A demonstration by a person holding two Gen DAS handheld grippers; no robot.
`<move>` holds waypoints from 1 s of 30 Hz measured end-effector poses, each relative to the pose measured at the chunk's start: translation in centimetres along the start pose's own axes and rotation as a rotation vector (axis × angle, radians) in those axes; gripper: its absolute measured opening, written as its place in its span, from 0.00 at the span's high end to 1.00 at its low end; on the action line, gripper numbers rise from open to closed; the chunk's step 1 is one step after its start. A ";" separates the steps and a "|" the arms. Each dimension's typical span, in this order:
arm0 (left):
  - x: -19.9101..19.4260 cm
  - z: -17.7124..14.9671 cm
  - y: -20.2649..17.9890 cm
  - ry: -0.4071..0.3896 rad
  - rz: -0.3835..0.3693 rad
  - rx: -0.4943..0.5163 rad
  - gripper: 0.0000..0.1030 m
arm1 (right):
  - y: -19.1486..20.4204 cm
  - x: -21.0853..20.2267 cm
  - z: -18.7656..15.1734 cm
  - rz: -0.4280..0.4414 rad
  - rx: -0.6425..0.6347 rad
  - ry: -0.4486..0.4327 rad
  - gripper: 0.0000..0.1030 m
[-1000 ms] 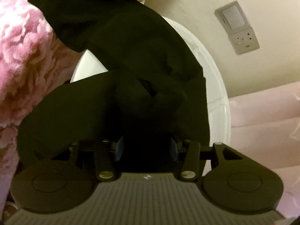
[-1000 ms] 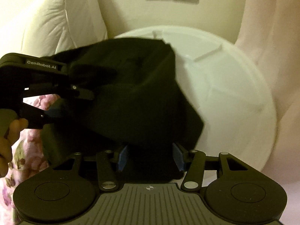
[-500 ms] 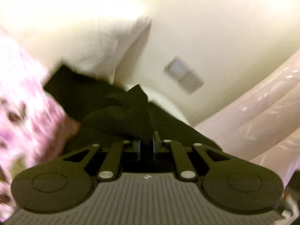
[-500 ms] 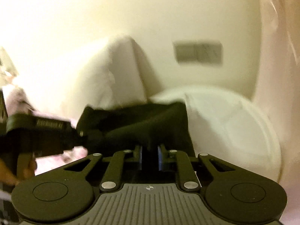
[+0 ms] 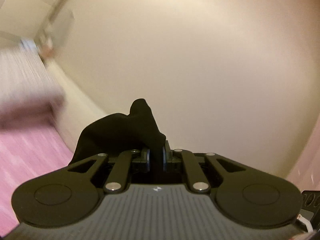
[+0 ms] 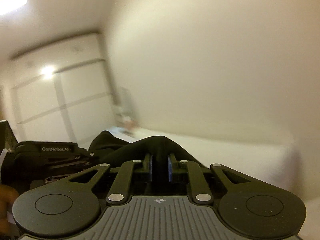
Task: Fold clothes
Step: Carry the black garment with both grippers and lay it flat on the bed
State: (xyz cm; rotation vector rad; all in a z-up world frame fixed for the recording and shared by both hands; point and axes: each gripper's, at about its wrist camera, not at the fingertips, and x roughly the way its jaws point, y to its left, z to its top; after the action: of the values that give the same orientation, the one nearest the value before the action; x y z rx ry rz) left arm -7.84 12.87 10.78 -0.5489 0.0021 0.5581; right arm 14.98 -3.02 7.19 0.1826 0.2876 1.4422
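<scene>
Left wrist view: black garment pinched between left gripper's fingers.

Two close wrist views along raised fingers toward a cream wall, black cloth shared.

The bunched cloth garment is plain black, with no pattern. Both hand-held grippers are black with blue pads and ribbed grey bodies. The smooth wall is cream; blurred bedding is pink.
</scene>
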 end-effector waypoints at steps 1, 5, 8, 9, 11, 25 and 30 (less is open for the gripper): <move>-2.4 1.8 0.6 -0.043 0.023 0.015 0.92 | 2.1 0.7 0.7 0.053 -0.005 -0.018 0.87; -12.2 8.4 2.4 -0.197 0.119 0.085 0.92 | 10.3 3.4 2.9 0.267 0.018 -0.073 0.87; -18.2 11.7 3.0 -0.256 0.195 0.125 0.92 | 15.9 5.4 3.9 0.418 0.050 -0.096 0.87; -20.3 12.7 3.2 -0.276 0.221 0.138 0.92 | 17.9 6.1 4.1 0.462 0.059 -0.100 0.87; -24.3 14.9 3.6 -0.315 0.272 0.164 0.92 | 21.4 7.0 4.2 0.527 0.078 -0.089 0.87; -31.1 2.8 18.8 0.253 0.832 -0.235 0.79 | 33.8 16.2 -9.4 0.307 -0.095 0.638 0.75; -37.2 -5.8 18.3 0.336 1.018 -0.329 0.79 | 33.1 16.6 -12.8 0.391 -0.191 0.797 0.75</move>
State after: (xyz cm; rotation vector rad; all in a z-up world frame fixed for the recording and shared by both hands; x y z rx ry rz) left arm -47.92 4.25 2.24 -0.9550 0.5418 1.4641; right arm -18.57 16.89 3.41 -0.5363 0.7888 1.8749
